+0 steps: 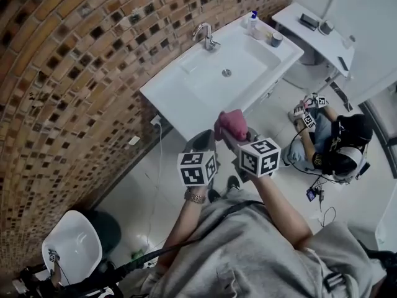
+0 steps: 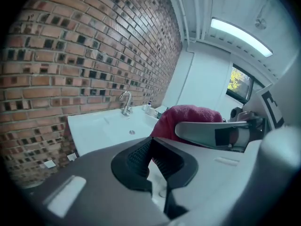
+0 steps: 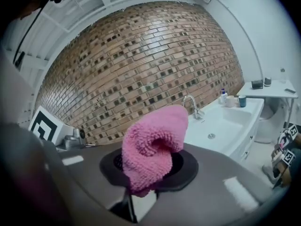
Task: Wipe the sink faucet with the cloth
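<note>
**Cloth held clear of the sink; faucet not in contact**

You held the right gripper with its fingers closed on the pink terry cloth. The cloth was bunched and folded over on itself. It stood up above the black finger pads, and a short end hung below them.

You held the left gripper just beside the right one, on its left. Its fingers were drawn together to a narrow gap and nothing was between them. In the left gripper view, the cloth and one grey finger of the right gripper showed close by on the right.

In the head view, both grippers were in front of your body, above the pale floor and just short of the near edge of the white rectangular ceramic sink. The cloth overlapped that edge in the picture, but it was well apart from the curved chrome faucet. The faucet stood upright at the far rim of the sink, against the brown brick wall.

A small blue cup and a white bottle with a blue cap stood at the right end of the sink top. A person sat on the floor to the right of the sink.
</note>
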